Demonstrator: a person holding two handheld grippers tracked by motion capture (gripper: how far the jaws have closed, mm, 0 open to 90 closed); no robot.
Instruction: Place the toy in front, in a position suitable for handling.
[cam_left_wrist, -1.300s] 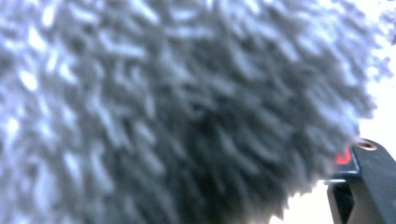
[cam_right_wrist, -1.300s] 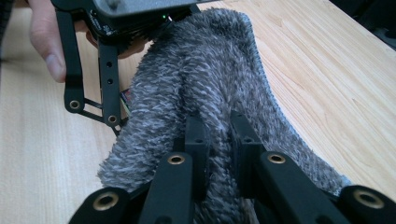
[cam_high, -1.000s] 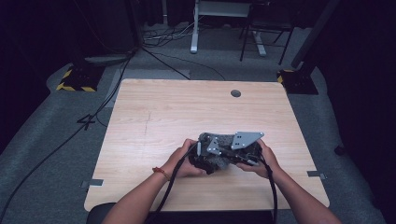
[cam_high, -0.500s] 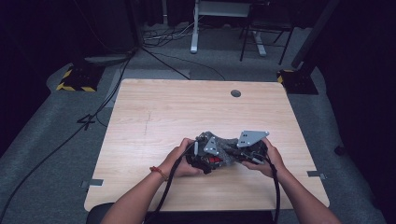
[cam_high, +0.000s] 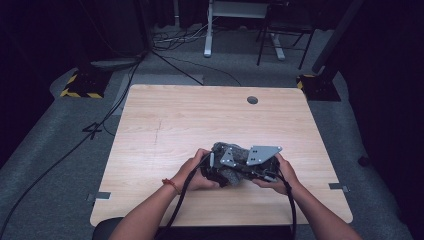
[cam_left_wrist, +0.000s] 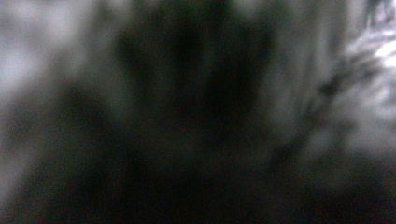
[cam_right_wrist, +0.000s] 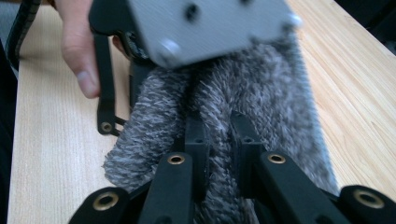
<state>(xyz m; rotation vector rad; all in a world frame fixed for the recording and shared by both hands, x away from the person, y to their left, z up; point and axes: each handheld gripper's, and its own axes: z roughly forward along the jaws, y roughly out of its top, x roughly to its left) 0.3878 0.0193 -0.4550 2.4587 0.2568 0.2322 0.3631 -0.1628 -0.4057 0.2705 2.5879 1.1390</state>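
Grey fuzzy fabric (cam_right_wrist: 261, 107), a plush or knitted cloth, is pinched between the two black jaws of the right tongs (cam_right_wrist: 219, 135), which are seen in the right gripper view closed to a narrow gap with a fold of the pile bunched between them. The left tongs (cam_high: 215, 167) are recorded in the high view at the left end of the same bundle, pressed close against it; their own view is blurred grey and black at very short range, so whether they are open or closed on the cloth cannot be told. The left hand (cam_right_wrist: 77, 51) is noted wrapped around its black frame, beneath a grey plate (cam_right_wrist: 210, 23). The fabric is held gathered into a compact lump between both tools, low over the near middle of the surface (cam_high: 200, 120), and appears to rest on or just above the wood. Stage of work, as judged: the cloth has been taken up and bunched, while any folding, spreading or placing is not yet done. Containers: none are seen on the pale wooden surface, which carries a small round grommet (cam_high: 252, 100) near its far edge. Beyond, grey floor, trailing cables and yellow-black striped feet (cam_high: 80, 85) are listed.
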